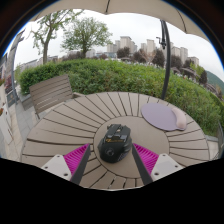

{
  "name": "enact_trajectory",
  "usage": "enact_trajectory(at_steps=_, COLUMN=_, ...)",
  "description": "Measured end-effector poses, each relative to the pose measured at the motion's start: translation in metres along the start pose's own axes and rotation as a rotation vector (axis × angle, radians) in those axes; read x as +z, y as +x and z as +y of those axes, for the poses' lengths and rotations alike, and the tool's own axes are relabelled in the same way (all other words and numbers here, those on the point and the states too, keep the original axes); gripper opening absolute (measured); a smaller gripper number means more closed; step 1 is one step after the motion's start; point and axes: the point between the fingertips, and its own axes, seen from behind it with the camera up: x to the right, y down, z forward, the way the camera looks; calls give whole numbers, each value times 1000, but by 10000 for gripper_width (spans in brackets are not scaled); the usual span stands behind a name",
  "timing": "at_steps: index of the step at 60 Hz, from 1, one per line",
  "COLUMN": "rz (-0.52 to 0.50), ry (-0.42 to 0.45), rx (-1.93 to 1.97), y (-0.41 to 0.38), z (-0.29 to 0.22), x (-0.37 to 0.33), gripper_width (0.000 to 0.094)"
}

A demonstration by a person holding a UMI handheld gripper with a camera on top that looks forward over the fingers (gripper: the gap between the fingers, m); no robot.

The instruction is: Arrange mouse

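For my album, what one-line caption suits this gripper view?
Hand-held gripper open, a black mouse between its fingers on a round slatted wooden table, mouse pad beyond.

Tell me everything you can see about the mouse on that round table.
The mouse is a dark, black-looking computer mouse with a rounded, glossy plastic-like shell; no cable shows. It lies flat on the round slatted wooden table, near the table's close edge, between the tongs, whose pink pads stand apart from it with a gap on each side. Nothing but the tabletop touches it. A round grey mouse pad lies apart, beyond it.
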Motion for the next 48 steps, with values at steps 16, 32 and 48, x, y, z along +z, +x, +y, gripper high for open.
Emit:
enact_trajectory(at_steps=16, rz=-9, ry=-17, rx=28, y=1, z=-13, x=37, gripper_width=866)
enact_trajectory(at_steps=32, rz=-39, ry=-32, rx=12, y=-13, z=-23, x=60, gripper_width=861)
enact_trajectory(at_steps=48, rz=-51, ry=-30, rx=-47, y=-12, z=-32, x=70, gripper_width=561)
